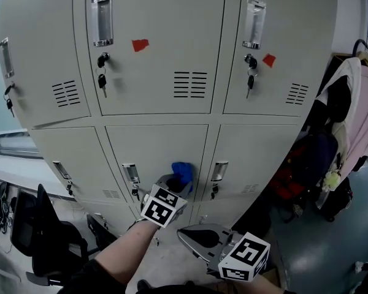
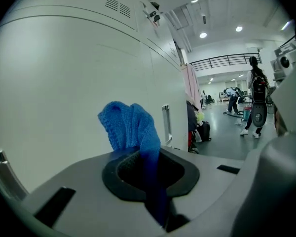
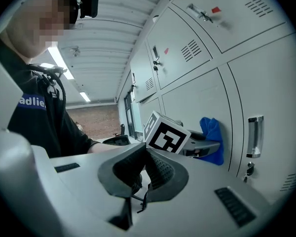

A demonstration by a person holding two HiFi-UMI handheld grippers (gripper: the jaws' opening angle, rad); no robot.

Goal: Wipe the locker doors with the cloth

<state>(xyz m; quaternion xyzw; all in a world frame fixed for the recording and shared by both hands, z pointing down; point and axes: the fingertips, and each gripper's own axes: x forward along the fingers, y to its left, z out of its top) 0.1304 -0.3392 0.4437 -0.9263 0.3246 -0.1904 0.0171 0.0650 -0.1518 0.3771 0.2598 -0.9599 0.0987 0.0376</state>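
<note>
Standing before the bank of pale grey metal lockers (image 1: 159,54), the person has both arms low, down at the bottom row. The left tongs (image 1: 173,179) are pinching a bunched blue knitted cloth (image 2: 130,127); a fold of it runs down between the dark pads, and the rest stands up past the tips. The cloth sits at the right part of the middle lower locker door (image 1: 153,146), and from the right gripper view it looks to be touching the panel, though I cannot be sure of it. It lies between that door's recessed metal handle (image 1: 130,173) and the matching handle of the neighbouring door (image 1: 219,171) to the right.

The right tongs (image 1: 199,237) hang lower and nearer the person, well clear of the lockers, their pads pressed together with nothing between them. A bare forearm (image 1: 119,253) leads up to the left tongs' marker cube.

Higher up, small keys (image 1: 102,81) dangle from the locks, and scraps of red tape (image 1: 140,44) are stuck on two upper doors. A black office chair (image 1: 43,237) stands at the left, and jackets (image 1: 356,103) hang at the right.
</note>
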